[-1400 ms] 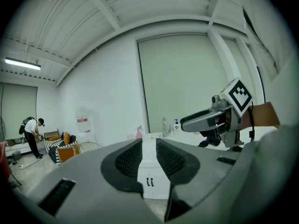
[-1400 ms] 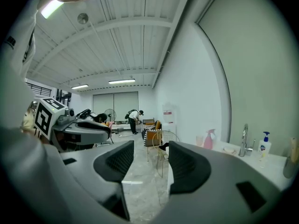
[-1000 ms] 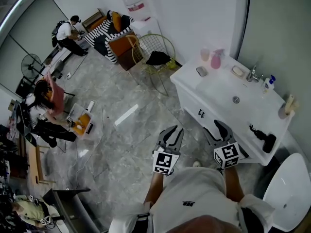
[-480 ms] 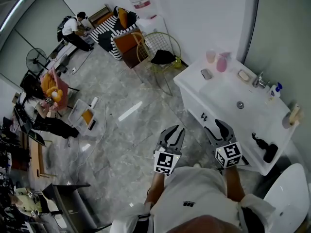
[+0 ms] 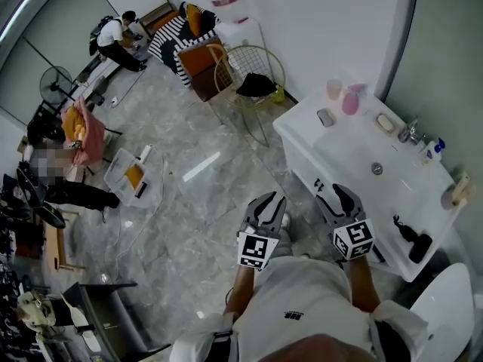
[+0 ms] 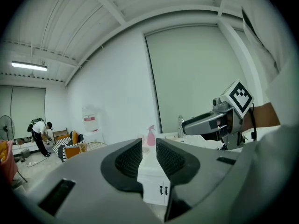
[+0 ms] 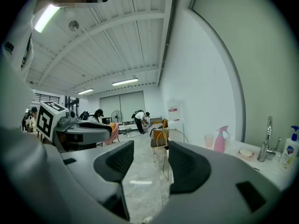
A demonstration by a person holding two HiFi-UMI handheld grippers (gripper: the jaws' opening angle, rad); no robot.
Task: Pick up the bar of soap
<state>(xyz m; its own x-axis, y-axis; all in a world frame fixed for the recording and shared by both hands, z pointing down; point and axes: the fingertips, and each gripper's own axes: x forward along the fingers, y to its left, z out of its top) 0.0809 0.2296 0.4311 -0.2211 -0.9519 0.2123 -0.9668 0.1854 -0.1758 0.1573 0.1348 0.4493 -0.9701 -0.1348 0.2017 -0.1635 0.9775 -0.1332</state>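
The bar of soap [image 5: 386, 123] is pale and lies in a small dish on the white vanity [image 5: 339, 153] beside the faucet [image 5: 411, 132]. In the right gripper view the soap [image 7: 245, 152] shows at the right, past the pink spray bottle [image 7: 218, 141]. Both grippers are held in front of the person's chest, well short of the soap. My left gripper [image 5: 266, 206] [image 6: 149, 155] has only a narrow gap between its jaws and holds nothing. My right gripper [image 5: 336, 200] [image 7: 151, 160] is open wider and empty, near the vanity's front edge.
On the vanity stand a pink spray bottle [image 5: 351, 100], a cup [image 5: 333, 89], a blue-capped pump bottle [image 5: 435, 149] and a black object [image 5: 411, 236] at the near end. A toilet [image 5: 445, 308] is at bottom right. A wire chair [image 5: 249, 78] stands on the marble floor; people are far left.
The head view has shifted, so the vanity and room sit slightly differently in the frame. Both grippers keep the same pose. A person at far left has moved.
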